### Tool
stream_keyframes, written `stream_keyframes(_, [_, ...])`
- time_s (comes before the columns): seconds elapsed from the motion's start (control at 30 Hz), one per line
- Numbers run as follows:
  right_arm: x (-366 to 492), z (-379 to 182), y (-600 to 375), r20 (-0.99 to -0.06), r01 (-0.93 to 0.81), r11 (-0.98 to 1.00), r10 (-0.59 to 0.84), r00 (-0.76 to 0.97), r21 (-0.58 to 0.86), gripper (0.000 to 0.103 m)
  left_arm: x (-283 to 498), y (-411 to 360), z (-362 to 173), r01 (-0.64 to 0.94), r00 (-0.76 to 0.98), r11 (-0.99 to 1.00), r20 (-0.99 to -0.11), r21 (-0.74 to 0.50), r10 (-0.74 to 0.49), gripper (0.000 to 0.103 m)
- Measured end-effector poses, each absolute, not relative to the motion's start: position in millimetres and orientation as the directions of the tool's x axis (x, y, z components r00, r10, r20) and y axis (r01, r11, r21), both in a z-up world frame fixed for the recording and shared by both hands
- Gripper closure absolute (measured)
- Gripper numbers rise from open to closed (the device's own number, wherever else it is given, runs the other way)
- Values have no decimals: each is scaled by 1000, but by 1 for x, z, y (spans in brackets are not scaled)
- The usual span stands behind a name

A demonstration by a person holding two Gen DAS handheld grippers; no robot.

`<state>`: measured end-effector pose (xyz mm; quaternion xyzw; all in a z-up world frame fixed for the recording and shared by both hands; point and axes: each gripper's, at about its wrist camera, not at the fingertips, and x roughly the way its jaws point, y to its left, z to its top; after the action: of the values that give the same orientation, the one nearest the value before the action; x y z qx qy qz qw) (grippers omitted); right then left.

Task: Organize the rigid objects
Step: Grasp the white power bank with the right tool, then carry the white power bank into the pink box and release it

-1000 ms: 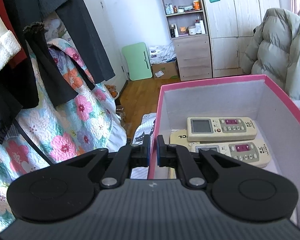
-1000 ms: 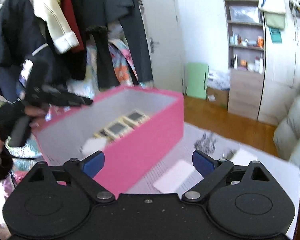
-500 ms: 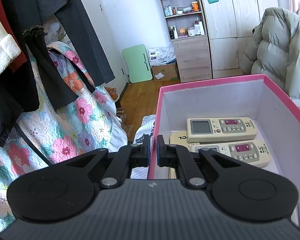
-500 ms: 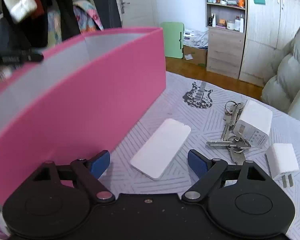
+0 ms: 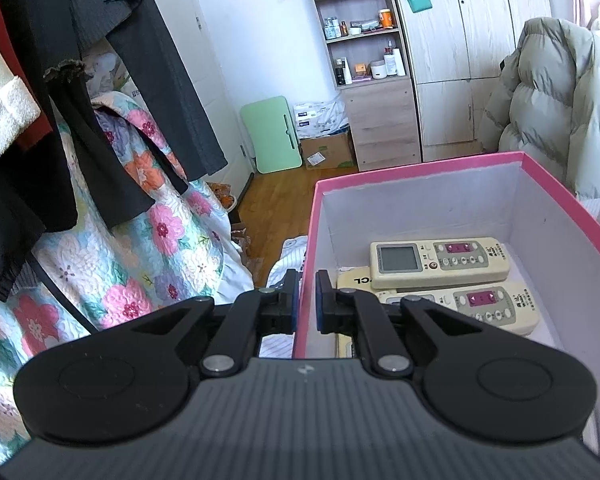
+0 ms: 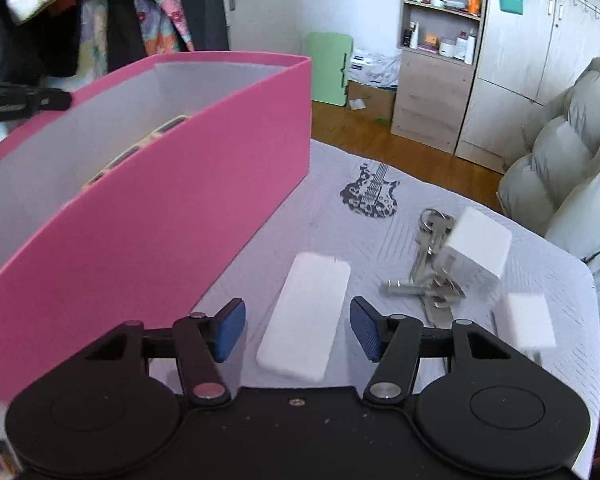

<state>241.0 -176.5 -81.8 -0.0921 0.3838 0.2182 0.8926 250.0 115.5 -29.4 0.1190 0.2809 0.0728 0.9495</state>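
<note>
My left gripper (image 5: 307, 300) is shut on the near wall of the pink box (image 5: 420, 166), one pad outside and one inside. Two cream remote controls (image 5: 440, 258) lie in the box, with a third partly hidden under them. In the right wrist view the pink box (image 6: 160, 200) stands at the left on the grey cloth. My right gripper (image 6: 298, 330) hangs low over a flat white slab (image 6: 306, 312). Its jaws are closing, the slab lies between them, and the pads stand clear of its sides.
To the right of the slab lie a bunch of keys (image 6: 424, 276), a white charger cube (image 6: 478, 246) and a small white plug (image 6: 526, 324). The cloth's edge (image 6: 580, 264) runs close behind them. Hanging clothes (image 5: 100, 80) and a padded jacket (image 5: 560, 112) flank the area.
My right gripper has swung down from above the box to the table, and its jaws have narrowed around the white slab. The left gripper has kept still on the box wall.
</note>
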Motion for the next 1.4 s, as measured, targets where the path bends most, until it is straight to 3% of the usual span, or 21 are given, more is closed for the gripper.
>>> stream_keyframes(0.07, [249,-90,-171,-726,-452,892,319,609,14,43,250,115,-30,-72,831,961,-517,269,206,95])
stream_keyframes(0.1, [249,-91,-170,-714,-451,892,322,622,10,55,249,115,-30,-72,830,961,-518,267,206,95])
stream_keyframes(0.13, [248,-90,-171,-706,-450,893,330,627,18,60,250,116,-30,-73,830,960,-518,270,209,95])
stream_keyframes(0.53, [203,-37,-184,-572,-412,911,350,742,24,60,251,116,-30,-80,824,958,-523,277,220,98])
stream_keyframes(0.77, [174,29,-162,-464,-597,795,570,678,105,60,250,116,-30,-82,823,958,-523,275,221,98])
stream_keyframes(0.9, [181,24,-121,-536,-704,708,615,579,51,60,250,117,-30,-81,824,959,-524,272,218,98])
stream_keyframes(1.03, [200,3,-84,-629,-731,682,553,546,-36,60,250,117,-30,-80,824,959,-523,271,217,98])
stream_keyframes(1.1, [208,-10,-67,-668,-760,631,498,553,-158,60,250,117,-30,-78,824,958,-523,276,218,98])
stream_keyframes(1.27, [232,-27,-48,-788,-846,482,419,450,-227,60,250,117,-30,-74,825,957,-523,279,216,98])
stream_keyframes(1.4, [230,-27,-54,-769,-824,470,381,513,-317,55,250,116,-30,-75,825,958,-522,278,216,98])
